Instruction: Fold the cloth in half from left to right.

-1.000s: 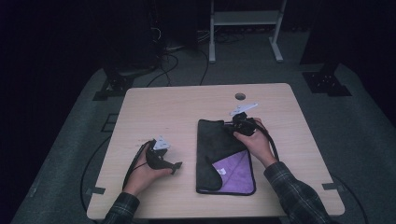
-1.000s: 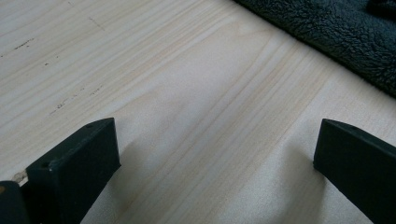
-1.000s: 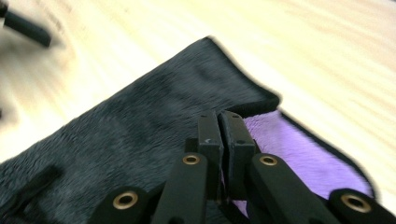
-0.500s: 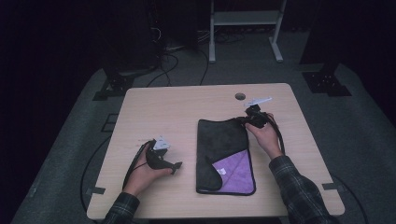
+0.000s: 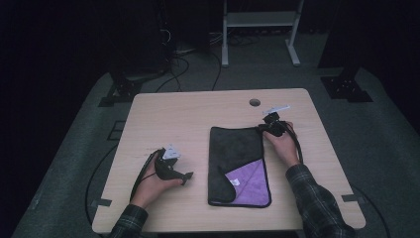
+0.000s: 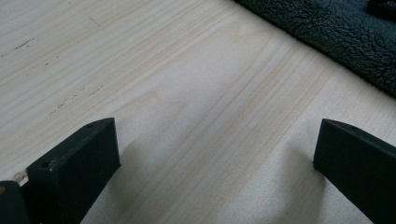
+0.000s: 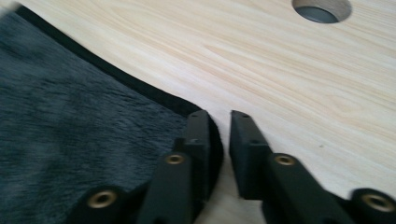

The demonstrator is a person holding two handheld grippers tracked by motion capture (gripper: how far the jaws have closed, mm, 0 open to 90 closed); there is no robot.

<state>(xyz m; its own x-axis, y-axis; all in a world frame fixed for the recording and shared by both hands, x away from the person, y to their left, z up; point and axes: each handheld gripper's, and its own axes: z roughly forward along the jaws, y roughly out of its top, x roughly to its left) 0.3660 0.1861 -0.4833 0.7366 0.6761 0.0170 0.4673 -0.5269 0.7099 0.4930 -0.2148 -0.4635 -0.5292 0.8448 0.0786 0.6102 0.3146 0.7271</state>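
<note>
A dark grey cloth lies folded on the wooden table, its near corner turned back to show a purple side. My right gripper sits low at the cloth's far right corner. In the right gripper view the jaws have just been opening and stand a narrow gap apart. One jaw is over the cloth's corner and the other over bare wood, with nothing pinched between them. My left gripper rests on the table left of the cloth, jaws wide open over bare wood, with the cloth's edge beyond.
A round cable hole is in the table just beyond the right gripper, also seen in the right gripper view. Cables trail from both grippers. Dark floor, cables and a white stand lie behind the table.
The right hand has shifted right along the cloth's far edge to its corner and sunk a little. The left hand has stayed put.
</note>
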